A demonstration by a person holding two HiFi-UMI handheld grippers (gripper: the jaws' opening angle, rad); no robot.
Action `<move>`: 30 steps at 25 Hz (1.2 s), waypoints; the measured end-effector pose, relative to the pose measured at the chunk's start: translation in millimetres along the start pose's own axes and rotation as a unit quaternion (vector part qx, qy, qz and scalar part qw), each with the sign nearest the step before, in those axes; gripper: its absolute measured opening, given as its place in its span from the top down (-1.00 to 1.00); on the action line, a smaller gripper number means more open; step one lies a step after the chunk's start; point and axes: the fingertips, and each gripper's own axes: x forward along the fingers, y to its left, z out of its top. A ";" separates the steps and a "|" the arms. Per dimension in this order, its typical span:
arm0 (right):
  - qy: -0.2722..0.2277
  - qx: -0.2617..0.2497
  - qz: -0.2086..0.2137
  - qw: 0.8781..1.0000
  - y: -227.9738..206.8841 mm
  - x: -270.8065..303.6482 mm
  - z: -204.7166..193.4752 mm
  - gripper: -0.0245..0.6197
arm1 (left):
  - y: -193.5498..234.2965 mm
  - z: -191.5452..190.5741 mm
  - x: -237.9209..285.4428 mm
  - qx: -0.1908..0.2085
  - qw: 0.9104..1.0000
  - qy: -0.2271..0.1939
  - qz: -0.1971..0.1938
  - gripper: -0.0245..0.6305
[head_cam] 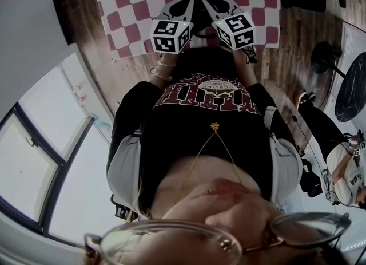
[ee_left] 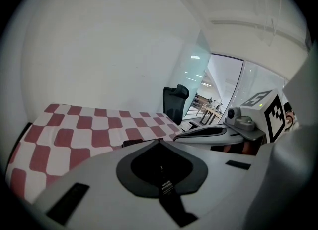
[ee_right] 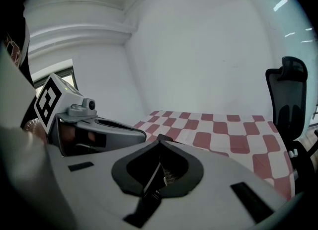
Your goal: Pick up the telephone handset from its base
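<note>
Hovering above checkered cloth, left gripper pressed together, right gripper likewise, both empty

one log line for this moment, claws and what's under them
left claw: shut, empty | right claw: shut, empty | both over checked cloth

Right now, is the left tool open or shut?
Shut: the left tool shows both jaws meeting along a thin seam in its own view, nothing between them.
</note>
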 end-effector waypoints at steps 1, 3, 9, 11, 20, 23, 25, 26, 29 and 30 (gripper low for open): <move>0.002 0.001 0.002 1.000 -0.3 0.4 -1.6 0.86 | 0.1 -1.5 0.9 -0.001 1.000 0.002 0.001 0.93; 0.006 0.003 0.005 1.000 -0.8 1.1 -5.4 0.86 | -0.2 -4.9 2.7 -0.004 1.000 0.005 0.004 0.93; 0.021 0.007 0.016 1.000 -4.7 4.0 -17.8 0.86 | -0.8 -15.2 9.2 -0.013 1.000 0.018 0.011 0.93; 0.026 0.008 0.020 0.999 -5.1 5.8 -21.6 0.86 | -1.0 -19.2 10.9 -0.016 1.000 0.021 0.013 0.93; 0.041 0.011 0.036 0.998 -5.8 16.8 -33.9 0.86 | 3.1 -35.3 17.1 -0.024 0.999 0.038 0.021 0.93; 0.048 0.012 0.038 0.998 -7.1 18.6 -38.5 0.86 | 5.1 -40.5 18.8 -0.026 0.998 0.045 0.024 0.93; 0.052 0.012 0.038 0.998 -8.1 20.1 -41.8 0.87 | 6.5 -44.5 20.0 -0.027 0.998 0.050 0.025 0.93; 0.055 0.012 0.037 0.998 -8.7 20.7 -43.6 0.86 | 7.1 -46.7 20.7 -0.028 0.998 0.053 0.025 0.93; 0.063 0.011 0.037 0.997 -9.7 22.6 -49.0 0.86 | 8.1 -51.7 22.3 -0.030 0.997 0.060 0.024 0.93; 0.065 0.010 0.037 0.997 -10.2 23.2 -50.5 0.86 | 8.3 -52.5 22.8 -0.031 0.997 0.061 0.024 0.93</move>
